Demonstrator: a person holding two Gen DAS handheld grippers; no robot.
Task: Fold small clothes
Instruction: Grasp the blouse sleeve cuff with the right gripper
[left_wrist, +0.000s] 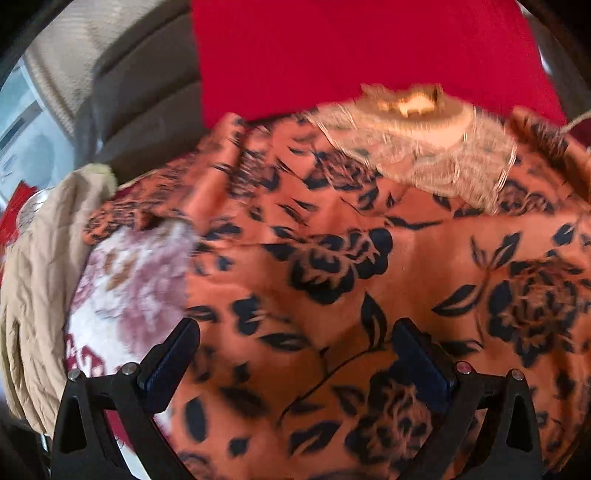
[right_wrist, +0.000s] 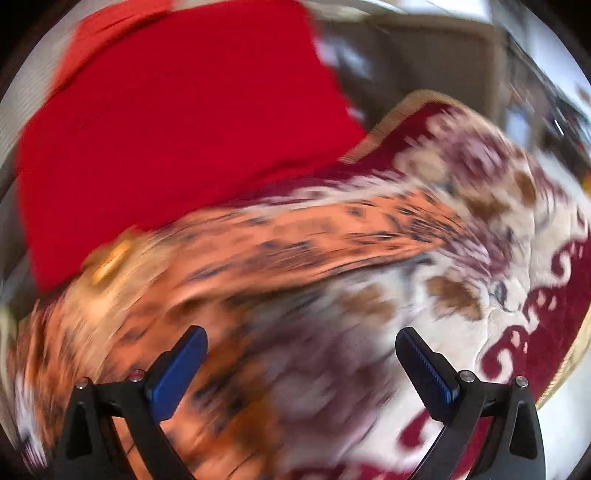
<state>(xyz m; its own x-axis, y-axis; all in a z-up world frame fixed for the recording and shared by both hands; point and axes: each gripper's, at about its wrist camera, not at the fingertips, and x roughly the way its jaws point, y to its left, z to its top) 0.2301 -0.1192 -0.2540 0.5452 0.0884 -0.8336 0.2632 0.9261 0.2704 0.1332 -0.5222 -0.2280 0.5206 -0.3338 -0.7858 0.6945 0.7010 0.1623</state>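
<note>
While both tools gape wide w/ nothing held, left tool (left_wrist: 295, 354) is hovered over orange floral garment (left_wrist: 332, 266). Right tool (right_wrist: 301, 362) is seen above its right edge; view blurred.

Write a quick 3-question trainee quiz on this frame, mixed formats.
1. True or false: the left tool is shut on the orange floral garment.
2. Multiple choice: what lies beyond the garment's embroidered neckline? A) red cloth B) a blue towel C) a wooden board
3. Fill in: in the right wrist view, the right tool is ____ over the patterned blanket.

Key: 1 false; 2 A; 3 open
</note>
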